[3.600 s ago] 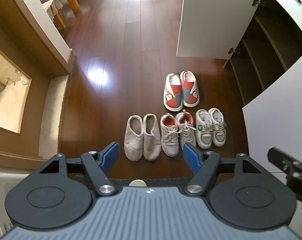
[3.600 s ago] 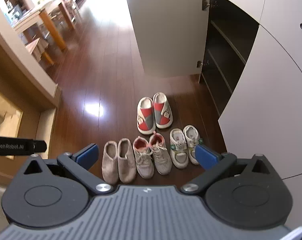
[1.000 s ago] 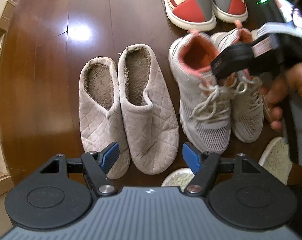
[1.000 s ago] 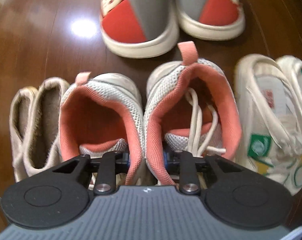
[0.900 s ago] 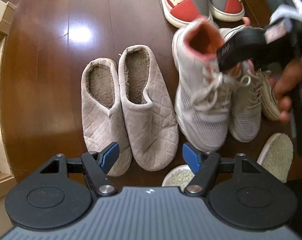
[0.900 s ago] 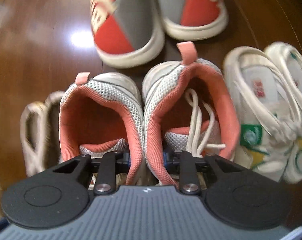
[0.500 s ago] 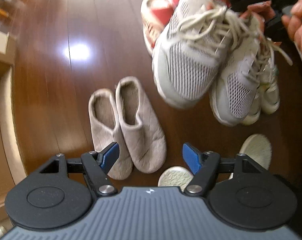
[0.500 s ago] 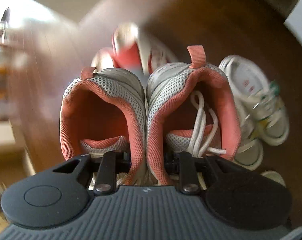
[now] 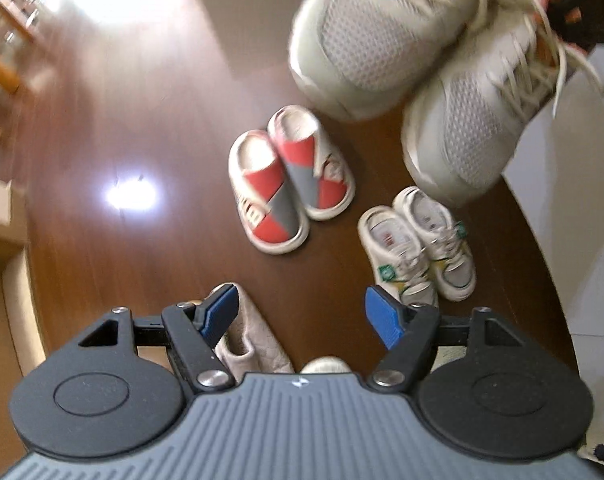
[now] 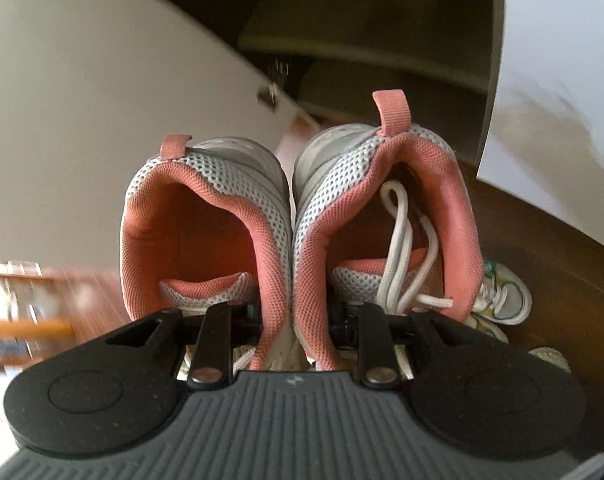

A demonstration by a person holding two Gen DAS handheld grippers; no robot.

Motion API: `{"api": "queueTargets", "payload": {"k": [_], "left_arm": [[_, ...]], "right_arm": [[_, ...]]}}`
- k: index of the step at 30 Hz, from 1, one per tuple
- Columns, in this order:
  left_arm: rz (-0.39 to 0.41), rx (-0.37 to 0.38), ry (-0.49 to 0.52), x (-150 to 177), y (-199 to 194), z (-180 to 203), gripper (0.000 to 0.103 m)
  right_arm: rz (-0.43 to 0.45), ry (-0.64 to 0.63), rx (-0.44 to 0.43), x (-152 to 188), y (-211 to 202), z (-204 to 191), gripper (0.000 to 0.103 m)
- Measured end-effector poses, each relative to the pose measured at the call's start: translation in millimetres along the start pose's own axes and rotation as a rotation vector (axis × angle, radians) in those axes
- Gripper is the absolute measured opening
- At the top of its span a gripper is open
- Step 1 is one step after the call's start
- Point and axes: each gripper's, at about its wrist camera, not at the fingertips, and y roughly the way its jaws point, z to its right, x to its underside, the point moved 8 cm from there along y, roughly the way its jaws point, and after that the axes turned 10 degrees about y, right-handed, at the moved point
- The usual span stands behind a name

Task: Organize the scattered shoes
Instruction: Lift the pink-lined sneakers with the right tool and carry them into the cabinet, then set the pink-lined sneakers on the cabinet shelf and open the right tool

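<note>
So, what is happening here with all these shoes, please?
A person is tidying shoes with two hand-held grippers. The right hand-held gripper is shut on the grey sneakers with pink lining, pinching their inner collars together, and holds them in the air before the open shoe cabinet. The left hand-held gripper is open and empty. The red and grey slippers, small white sneakers and a beige slipper lie on the floor.

the right gripper (image 10: pixel 294 320) is clamped on the grey sneakers (image 10: pixel 294 216) held aloft, while the left gripper (image 9: pixel 300 316) hangs empty, fingers spread wide.
</note>
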Motion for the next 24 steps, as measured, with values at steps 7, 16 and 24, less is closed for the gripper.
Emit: {"api": "queueTargets", "payload": {"k": [7,16,24], "left_arm": [[0.114,0.083,0.21,-60.6,-5.7,0.3,0.072],[0.359,0.206,0.507,-168.7,-18.3,17.2,0.072],[0.472,0.341,0.618,-235.6,3.7,50.8,0.072]], "right_arm": [[0.142,0.164,-0.028,-31.8,-54.6,-28.2,0.022],[0.434,0.272,0.023,-88.4,-89.9,-64.0,0.022],[0.62,0.285,0.1,-144.3,-95.3,-81.0,0.022]]}}
